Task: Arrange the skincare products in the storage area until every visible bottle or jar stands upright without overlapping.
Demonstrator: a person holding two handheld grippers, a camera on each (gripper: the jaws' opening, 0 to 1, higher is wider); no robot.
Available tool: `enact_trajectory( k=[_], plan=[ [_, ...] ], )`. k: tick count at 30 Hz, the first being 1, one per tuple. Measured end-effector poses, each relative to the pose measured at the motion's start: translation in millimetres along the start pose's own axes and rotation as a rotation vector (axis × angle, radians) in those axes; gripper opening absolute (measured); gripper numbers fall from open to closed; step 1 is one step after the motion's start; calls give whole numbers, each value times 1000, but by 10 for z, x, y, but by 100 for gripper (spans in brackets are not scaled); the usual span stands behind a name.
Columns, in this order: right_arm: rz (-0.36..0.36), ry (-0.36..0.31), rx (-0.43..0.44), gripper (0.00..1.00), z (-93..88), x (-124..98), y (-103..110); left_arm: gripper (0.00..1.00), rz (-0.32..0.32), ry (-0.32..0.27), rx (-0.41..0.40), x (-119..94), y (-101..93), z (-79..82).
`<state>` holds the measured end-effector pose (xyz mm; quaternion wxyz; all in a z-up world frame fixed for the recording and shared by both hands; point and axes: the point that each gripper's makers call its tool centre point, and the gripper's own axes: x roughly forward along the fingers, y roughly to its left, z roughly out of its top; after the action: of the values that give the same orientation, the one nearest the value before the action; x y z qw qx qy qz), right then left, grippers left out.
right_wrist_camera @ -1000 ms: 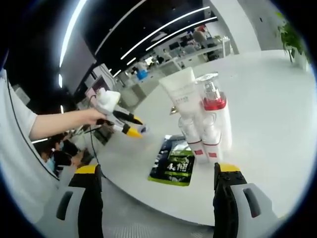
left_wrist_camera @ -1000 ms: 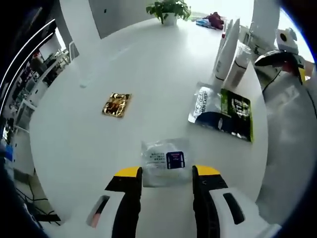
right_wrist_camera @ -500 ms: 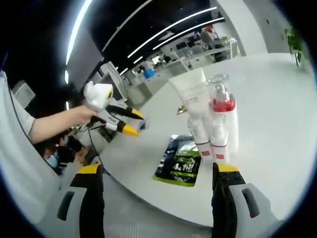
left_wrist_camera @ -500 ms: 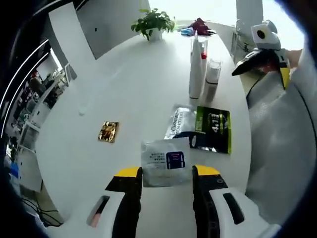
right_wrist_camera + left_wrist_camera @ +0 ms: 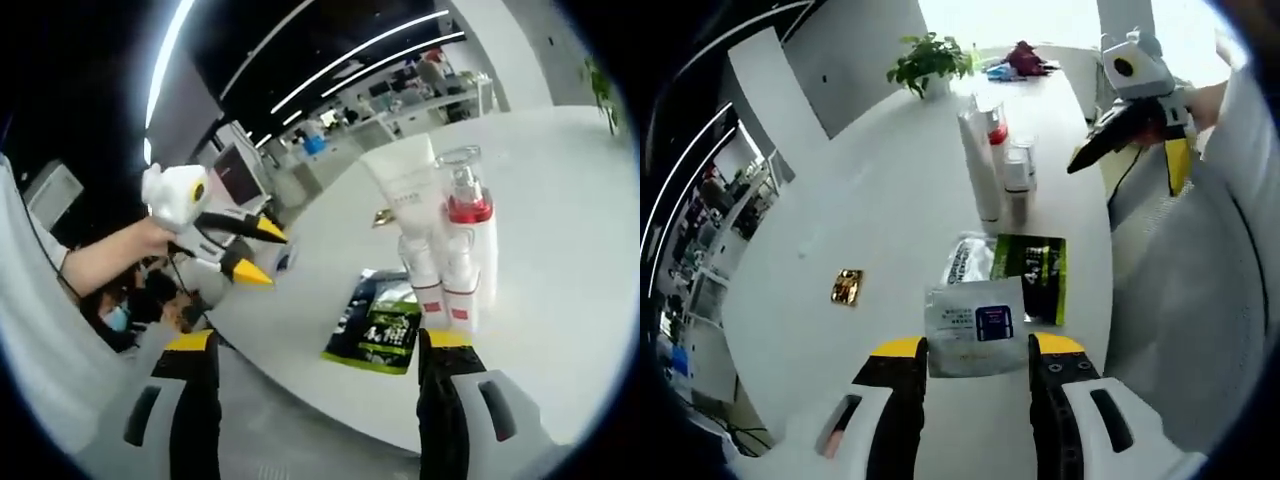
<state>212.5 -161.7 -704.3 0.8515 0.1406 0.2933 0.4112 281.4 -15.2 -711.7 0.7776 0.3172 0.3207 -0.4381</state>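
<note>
Table [image 5: 880,190], white and rounded, takes up most of the left gripper view and runs from lower left to the top centre. In the right gripper view it sweeps across the right half of the frame.

Bottles [image 5: 995,165] stand upright in a tight cluster just above centre in the left gripper view: a tall white tube, a red-capped bottle behind it and smaller white ones pressed beside them. In the right gripper view the same group sits right of centre (the tube stands on its cap, wide end up).

Below the cluster in the left gripper view lies a green and black packet [image 5: 1038,275], flat on the table, with a silvery pouch [image 5: 968,260] partly tucked under its left edge. In the right gripper view the green packet lies just below and left of the bottles.

The left gripper [image 5: 977,355] rises from the bottom of its own view, yellow-tipped jaws closed on a clear sachet [image 5: 975,325] with a dark label, held up off the table. In the right gripper view that gripper appears at centre left, held by a hand [image 5: 150,240].

The right gripper [image 5: 318,345] has its jaws wide apart at the bottom of its view, nothing between them. It also shows at upper right in the left gripper view.

A potted plant [image 5: 925,65] stands at the table's far end, top centre, and a small gold wrapper [image 5: 847,287] lies alone at centre left.
</note>
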Motion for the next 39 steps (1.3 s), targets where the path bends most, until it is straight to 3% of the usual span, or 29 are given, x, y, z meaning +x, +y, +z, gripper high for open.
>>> enact_trajectory(
  k=[7,14,21,26,31,39],
  plan=[
    [52,20,5,66,-41,24,55,45,17,-6,22,-128,-261,175],
    [161,22,13,44,33,99,278,45,14,-38,43,-250,-531,354],
    [244,-2,88,40,105,193,540,45,-4,-64,80,-341,-775,527],
    [265,0,67,32,125,216,672,45,-11,-82,96,-393,-885,639],
    [288,-27,128,21,177,179,732,45,-19,-92,107,-422,-965,674],
    [308,-17,137,6,175,155,780,45,-29,-109,110,-448,-1026,738]
  ],
)
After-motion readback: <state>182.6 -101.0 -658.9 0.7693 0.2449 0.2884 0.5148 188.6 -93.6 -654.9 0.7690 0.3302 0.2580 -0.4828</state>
